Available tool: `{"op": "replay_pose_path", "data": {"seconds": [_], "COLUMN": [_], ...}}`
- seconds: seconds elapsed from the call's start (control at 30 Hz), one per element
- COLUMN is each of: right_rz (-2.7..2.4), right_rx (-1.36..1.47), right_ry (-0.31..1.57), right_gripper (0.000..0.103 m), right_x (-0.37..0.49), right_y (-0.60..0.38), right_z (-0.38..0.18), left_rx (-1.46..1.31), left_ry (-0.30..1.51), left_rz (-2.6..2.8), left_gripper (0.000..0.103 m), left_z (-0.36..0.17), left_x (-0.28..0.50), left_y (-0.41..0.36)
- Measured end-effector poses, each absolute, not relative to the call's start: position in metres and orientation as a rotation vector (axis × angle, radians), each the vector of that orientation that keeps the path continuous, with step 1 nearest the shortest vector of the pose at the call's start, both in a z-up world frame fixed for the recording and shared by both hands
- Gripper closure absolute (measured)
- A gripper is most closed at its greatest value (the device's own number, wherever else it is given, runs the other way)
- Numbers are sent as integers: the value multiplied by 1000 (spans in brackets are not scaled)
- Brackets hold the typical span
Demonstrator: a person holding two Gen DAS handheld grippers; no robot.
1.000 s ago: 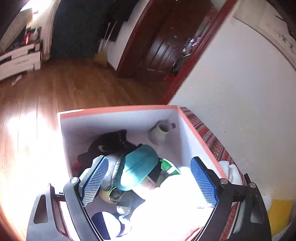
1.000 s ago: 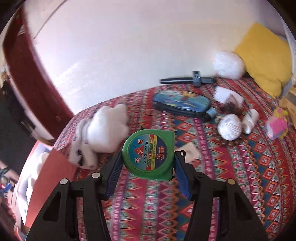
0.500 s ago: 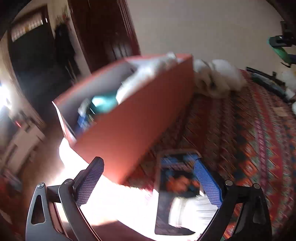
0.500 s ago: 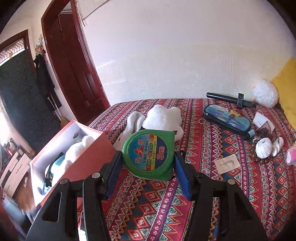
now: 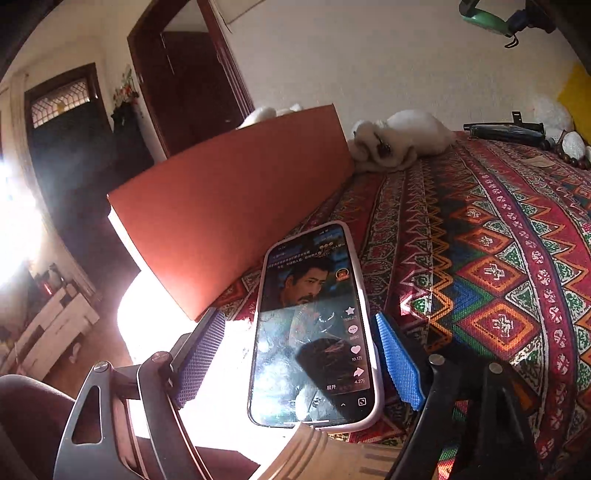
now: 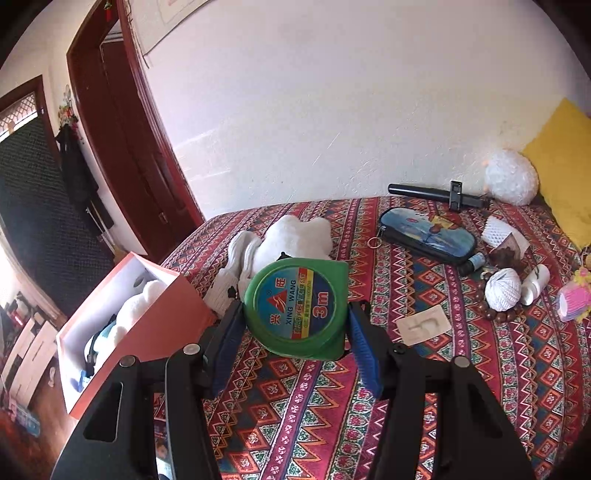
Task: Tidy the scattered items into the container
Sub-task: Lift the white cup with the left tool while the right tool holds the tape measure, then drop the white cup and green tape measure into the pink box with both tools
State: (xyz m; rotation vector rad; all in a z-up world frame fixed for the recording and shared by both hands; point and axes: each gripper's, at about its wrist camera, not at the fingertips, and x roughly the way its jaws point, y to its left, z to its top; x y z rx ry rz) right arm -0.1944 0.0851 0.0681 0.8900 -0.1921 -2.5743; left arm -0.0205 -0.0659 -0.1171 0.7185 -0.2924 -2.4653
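Note:
My right gripper (image 6: 295, 332) is shut on a green tape measure (image 6: 297, 308) and holds it above the patterned bed cover (image 6: 461, 387). The orange box (image 6: 147, 314) stands at the bed's left edge, holding a white plush and other items. My left gripper (image 5: 299, 354) is open and low over the bed edge, its blue pads either side of a phone in a white case (image 5: 314, 325) with a lit screen. The box's orange wall (image 5: 229, 192) rises just beyond the phone. The tape measure also shows at the top right of the left wrist view (image 5: 487, 18).
A white plush toy (image 6: 291, 236) lies beside the box. Further right lie a dark pencil case (image 6: 428, 236), a black stick (image 6: 436, 192), a white string ball (image 6: 502, 290), wooden beads, a small bottle, a card (image 6: 424, 325) and a yellow pillow (image 6: 565, 162). A wall runs behind.
My left gripper left the inside of the box, swung out and down, and now straddles the phone at the bed edge. My right gripper rose and turned toward the box, still holding the tape measure.

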Motion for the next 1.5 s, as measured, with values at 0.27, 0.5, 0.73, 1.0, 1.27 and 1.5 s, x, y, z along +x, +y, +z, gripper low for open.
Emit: {"op": "replay_pose_path", "data": {"seconds": [0.27,0.5,0.73,1.0,1.27,1.5], "right_rz": [-2609,-2642,-2675,-2660,-2652,-2660], "right_rx": [883,824,803,839,837,821], "right_ry": [-218,-335,-410,-438,-415,-434], "right_gripper": [49,49,49,49,49,49], "right_x": [-197,-196,-200,-208,-204,-205], "right_y": [102,135,170,178,172,177], "right_z": [72,87,94,87,87,89], "left_rx": [575,307,833,1056,1180,1107], "left_ry": [-316,-578,-77,8,-92,-164], "left_rz": [-2678,-2965,-2906,-2720,-2690,-2783], "left_gripper": [8,7,8,8,43,44], "left_z": [-88,16,22,-88,-99,-64], "left_x": [-23,-144,-108,-10,-40,-28], "left_y": [-32,40,-72,-52,-66,-51]}}
